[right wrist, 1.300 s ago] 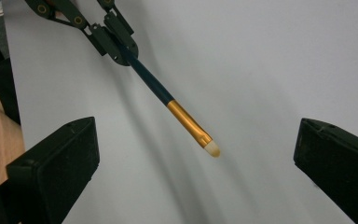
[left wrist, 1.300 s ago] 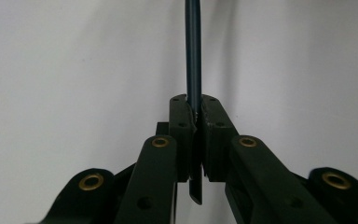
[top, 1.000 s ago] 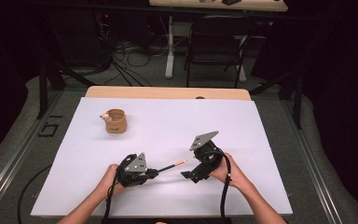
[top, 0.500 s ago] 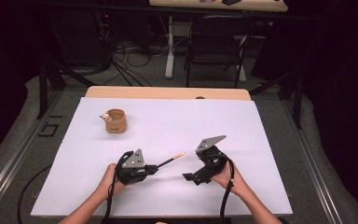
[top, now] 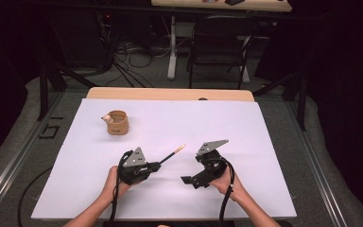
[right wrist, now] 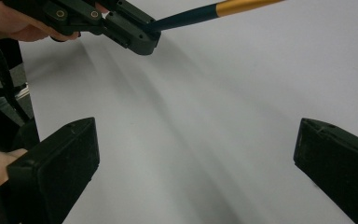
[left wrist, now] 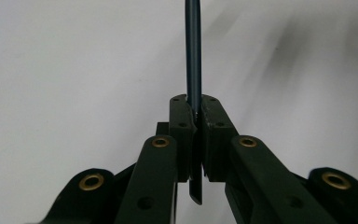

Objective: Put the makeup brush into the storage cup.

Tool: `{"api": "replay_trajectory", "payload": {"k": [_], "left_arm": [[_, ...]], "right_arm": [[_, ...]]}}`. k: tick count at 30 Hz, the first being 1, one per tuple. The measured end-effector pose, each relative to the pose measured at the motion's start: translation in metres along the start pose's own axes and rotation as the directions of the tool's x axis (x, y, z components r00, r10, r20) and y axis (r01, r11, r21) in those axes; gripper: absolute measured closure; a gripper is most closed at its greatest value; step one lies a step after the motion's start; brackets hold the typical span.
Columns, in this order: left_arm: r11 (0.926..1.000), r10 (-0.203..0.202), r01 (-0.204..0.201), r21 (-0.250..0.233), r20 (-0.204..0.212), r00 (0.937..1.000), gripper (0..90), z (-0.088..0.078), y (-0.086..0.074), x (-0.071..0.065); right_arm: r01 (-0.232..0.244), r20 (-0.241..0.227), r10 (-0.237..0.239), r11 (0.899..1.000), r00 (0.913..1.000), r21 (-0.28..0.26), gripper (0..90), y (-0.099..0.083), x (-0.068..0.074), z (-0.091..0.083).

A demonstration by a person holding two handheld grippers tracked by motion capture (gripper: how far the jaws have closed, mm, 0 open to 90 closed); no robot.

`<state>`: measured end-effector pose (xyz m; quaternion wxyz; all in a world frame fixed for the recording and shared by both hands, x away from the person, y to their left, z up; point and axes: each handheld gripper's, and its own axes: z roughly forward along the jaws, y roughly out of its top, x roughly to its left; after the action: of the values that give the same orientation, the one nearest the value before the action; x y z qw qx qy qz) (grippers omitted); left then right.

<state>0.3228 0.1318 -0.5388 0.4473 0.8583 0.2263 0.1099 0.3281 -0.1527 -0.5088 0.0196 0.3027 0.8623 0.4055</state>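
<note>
Your left gripper point(top: 157, 165) clamps the light, stiff brush point(top: 171, 154) by its dark handle, tip toward 2 o'clock; your right gripper point(right wrist: 191, 168) gapes empty.

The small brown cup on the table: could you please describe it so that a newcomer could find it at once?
Start from the white table top and look to its far left part, beyond the left gripper. There stands a small brown cup with something pale at its rim. It stands alone, apart from both grippers and the dark stick.
</note>
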Motion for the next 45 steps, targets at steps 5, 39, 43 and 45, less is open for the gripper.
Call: {"api": "replay_trajectory", "payload": {"k": [5,39,43,45], "left_arm": [[0.9999,-0.011,0.011,-0.006,-0.006,0.9999,85.1,0.002,0.001,-0.001],[0.9989,0.001,-0.002,-0.048,-0.026,0.9997,85.0,0.013,0.005,-0.009],[0.9986,-0.002,0.0,-0.053,-0.028,0.9996,85.0,0.016,0.007,-0.01],[0.9987,-0.005,0.004,-0.051,-0.023,0.9997,85.0,0.017,0.007,-0.01]], "right_arm": [[-0.04,-0.015,0.04,0.999,0.9991,-0.015,0.0,-0.001,-0.002,0.006],[-0.186,0.057,0.212,0.935,0.9756,-0.303,56.3,0.019,-0.007,0.018],[-0.208,0.043,0.234,0.925,0.9713,-0.319,61.2,0.018,-0.009,0.017],[-0.226,0.019,0.248,0.912,0.9687,-0.342,65.3,0.018,-0.011,0.015]]}}
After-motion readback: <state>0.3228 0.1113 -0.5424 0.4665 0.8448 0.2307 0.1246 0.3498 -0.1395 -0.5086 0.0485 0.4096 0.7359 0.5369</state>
